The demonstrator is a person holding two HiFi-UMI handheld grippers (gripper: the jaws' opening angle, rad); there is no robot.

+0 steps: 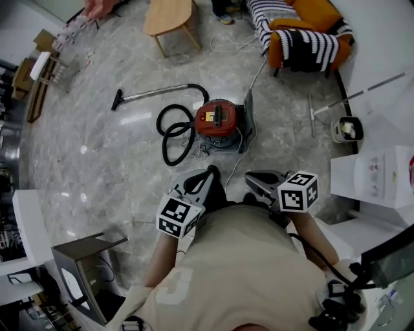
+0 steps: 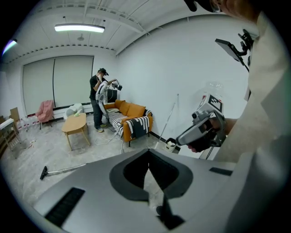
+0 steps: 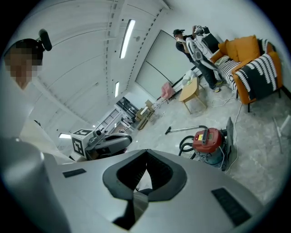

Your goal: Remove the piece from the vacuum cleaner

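Observation:
A red canister vacuum cleaner [image 1: 220, 121] stands on the marble floor ahead of me, also in the right gripper view [image 3: 208, 141]. Its black hose [image 1: 173, 134] loops to the left and joins a metal wand [image 1: 158, 92] that ends in a black floor nozzle [image 1: 117, 100]. A grey flat panel [image 1: 249, 123] leans against its right side. My left gripper [image 1: 210, 174] and right gripper [image 1: 251, 178] hang side by side in the air short of the vacuum, touching nothing. Both are shut and empty, as the left gripper view [image 2: 148, 154] and the right gripper view [image 3: 146, 152] show.
A wooden table [image 1: 169, 16] and an orange sofa with a striped blanket [image 1: 304, 32] stand beyond the vacuum, with a person [image 2: 97, 98] by the sofa. A mop [image 1: 349, 100] and small bin [image 1: 347, 129] are at right. A grey stand [image 1: 81, 258] is near left.

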